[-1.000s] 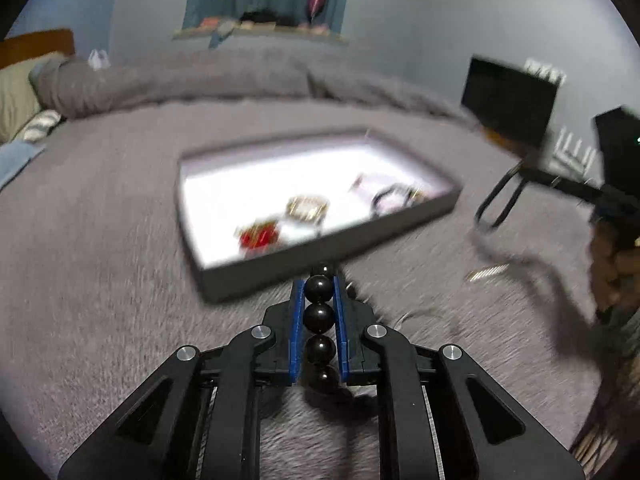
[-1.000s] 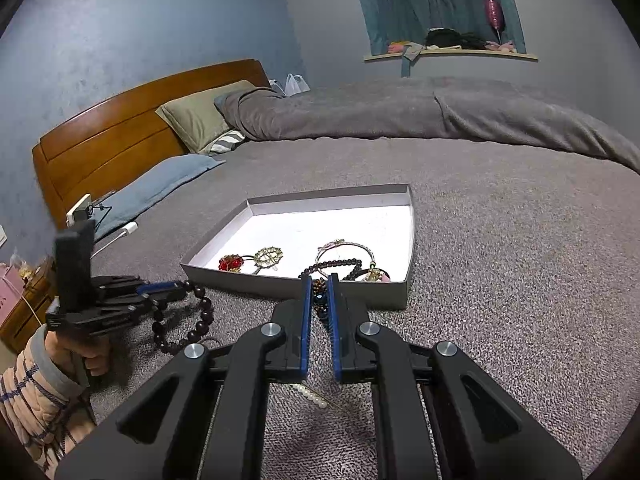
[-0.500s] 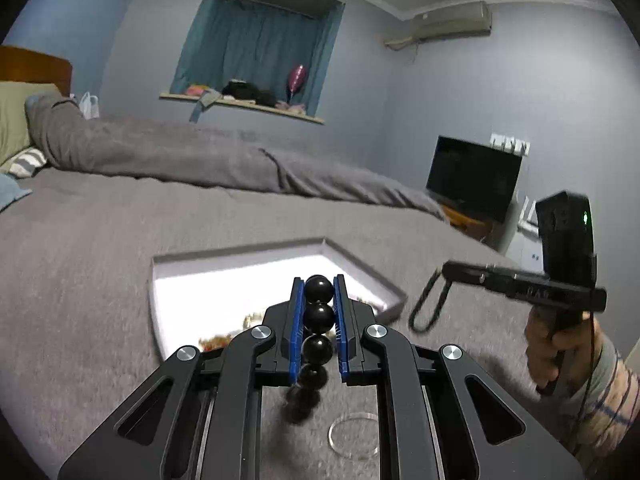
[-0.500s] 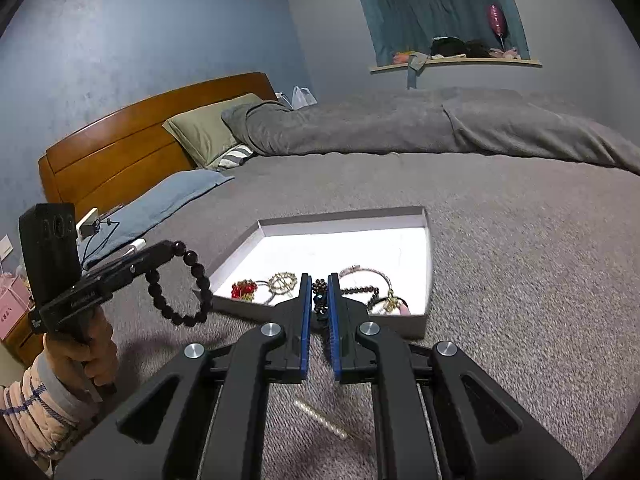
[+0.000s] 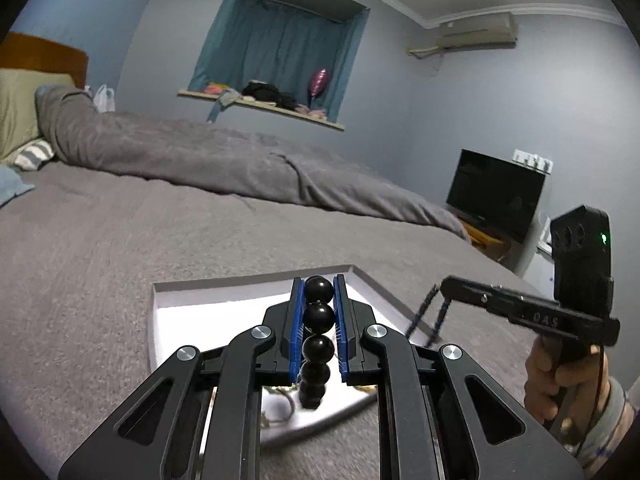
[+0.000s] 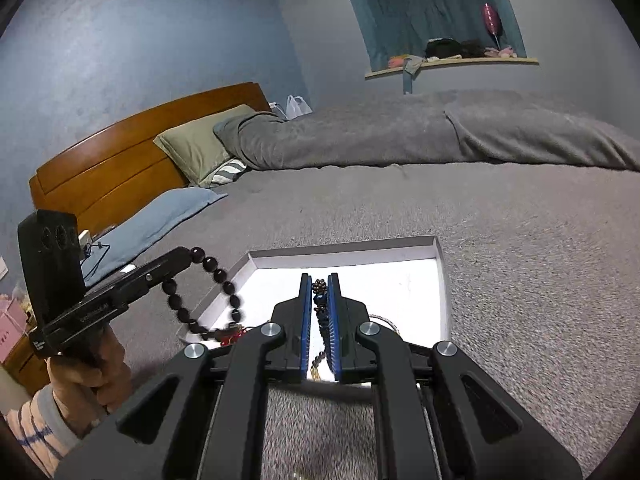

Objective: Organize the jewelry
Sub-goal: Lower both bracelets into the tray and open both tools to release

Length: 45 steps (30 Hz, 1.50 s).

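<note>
**Both Hand-Held Grippers Loaded Above Tray**

The left hand-held gripper (image 5: 319, 300) clamps a black bead bracelet (image 5: 318, 314) of large glossy beads. The right hand-held gripper (image 6: 319, 292) pinches a small-beaded strand (image 6: 320, 300). Both hang above the white tray (image 6: 442, 280), which rests on the grey bed (image 6: 520, 260). Beyond: wooden headboard (image 6: 120, 160), curtained window (image 5: 280, 52).

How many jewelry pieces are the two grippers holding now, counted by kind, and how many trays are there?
Black bead bracelet, in the left gripper: 1
Small-bead blue and brown strand, in the right gripper: 1
White tray: 1
Total: 3
</note>
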### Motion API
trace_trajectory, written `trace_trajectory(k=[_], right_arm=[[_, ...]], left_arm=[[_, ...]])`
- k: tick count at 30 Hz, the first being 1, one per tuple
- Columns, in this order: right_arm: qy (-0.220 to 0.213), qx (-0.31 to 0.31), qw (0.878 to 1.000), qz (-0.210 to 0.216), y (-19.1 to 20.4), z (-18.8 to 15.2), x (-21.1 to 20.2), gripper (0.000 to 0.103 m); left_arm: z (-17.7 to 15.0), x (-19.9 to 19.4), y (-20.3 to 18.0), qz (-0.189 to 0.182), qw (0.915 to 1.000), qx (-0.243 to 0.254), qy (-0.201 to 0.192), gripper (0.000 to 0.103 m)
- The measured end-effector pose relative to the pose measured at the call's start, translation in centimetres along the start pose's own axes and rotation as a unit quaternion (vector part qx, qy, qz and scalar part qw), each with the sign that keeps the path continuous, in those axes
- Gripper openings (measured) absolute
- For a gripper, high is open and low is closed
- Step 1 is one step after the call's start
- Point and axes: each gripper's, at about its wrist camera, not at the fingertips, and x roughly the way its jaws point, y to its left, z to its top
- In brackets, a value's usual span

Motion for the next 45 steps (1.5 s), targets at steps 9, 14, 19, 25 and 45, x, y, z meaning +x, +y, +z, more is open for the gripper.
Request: trace_trajectory(k=[9, 14, 19, 25, 45], right_arm=[[0.033, 0.003, 0.999, -0.002, -0.2, -0.7, 3.8, 0.008], [0.042, 0.005, 0.999, -0.003, -0.4, -0.9, 4.7, 0.008], [0.073, 0.010, 0.996, -0.043, -1.7, -1.4, 6.0, 0.008], [0.078, 0.032, 0.995, -0.058, -3.5, -1.7, 6.1, 0.008], [0.073, 0.047, 0.993, -0.075, -5.1, -2.2, 4.9, 0.037]], left_arm=[[0.8, 3.3, 0.8, 0.005, 0.9996, -0.014, 0.024, 0.015], [0.6, 4.3, 1.3, 0.016, 0.9990, -0.017, 0.037, 0.015], [-0.2, 5.5, 2.1, 0.052, 0.9962, -0.011, 0.068, 0.015], [-1.1, 6.2, 3.3, 0.080, 0.9921, -0.014, 0.095, 0.015], [-2.2, 4.1, 5.0, 0.116, 0.9878, -0.035, 0.097, 0.074]])
